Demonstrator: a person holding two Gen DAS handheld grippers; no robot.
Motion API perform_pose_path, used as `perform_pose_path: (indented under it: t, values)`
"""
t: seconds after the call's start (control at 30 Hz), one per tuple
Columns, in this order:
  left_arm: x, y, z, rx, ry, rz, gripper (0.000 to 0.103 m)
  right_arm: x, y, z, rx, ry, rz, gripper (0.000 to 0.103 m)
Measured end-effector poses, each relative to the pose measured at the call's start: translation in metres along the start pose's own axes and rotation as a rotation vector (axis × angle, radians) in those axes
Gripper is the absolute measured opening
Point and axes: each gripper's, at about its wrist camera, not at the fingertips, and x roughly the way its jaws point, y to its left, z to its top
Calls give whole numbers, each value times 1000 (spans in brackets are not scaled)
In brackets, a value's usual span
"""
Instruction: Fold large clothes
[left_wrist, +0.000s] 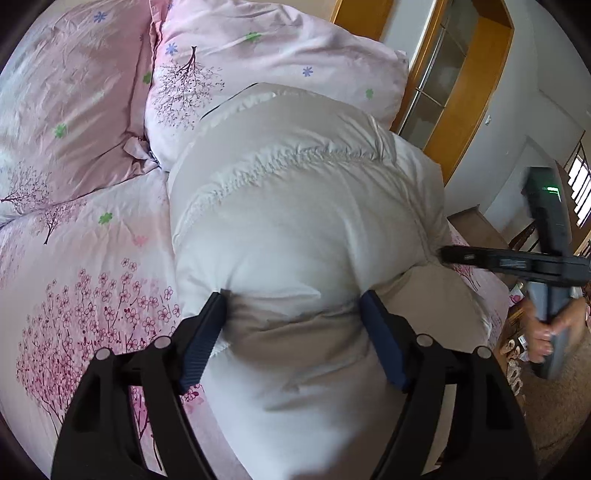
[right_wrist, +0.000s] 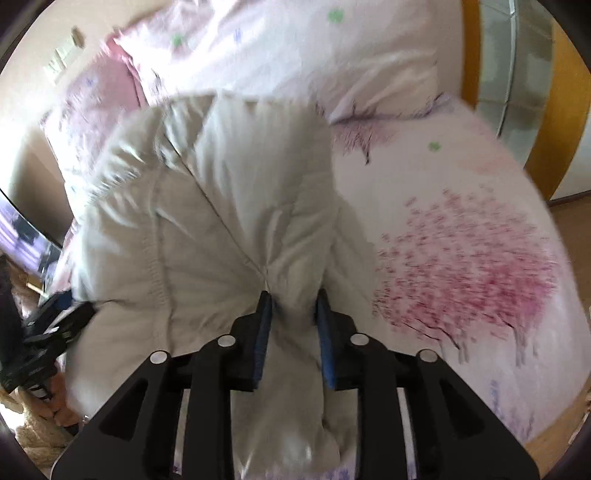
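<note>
A puffy white jacket lies bunched on a bed with a pink blossom cover. My left gripper straddles a thick roll at the jacket's near end, and both pads press into the padding, which bulges above them. In the right wrist view, which is blurred, the jacket sits left of centre. My right gripper stands narrowly open over a creased fold, with the cloth loose between its pads. The right gripper also shows in the left wrist view, at the jacket's right edge, held by a hand.
Two pink floral pillows lie beyond the jacket at the head of the bed. A wooden wardrobe with glass panels stands right of the bed, above brown floor. The bed cover spreads right of the jacket.
</note>
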Motion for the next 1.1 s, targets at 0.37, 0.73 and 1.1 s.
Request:
perform_pose_path:
  t: [0.37,0.73,1.1]
  values:
    - [-1,3,-3,-2,-23,-14,78,-5,29,-51,-105,18,19,23]
    - [5,-6,-6,47,-15,-5,82,39,9,-62,-32,63,103,23]
    - [11,14,60,19,44,-8,76,28,21,-61,-67,71,52,23]
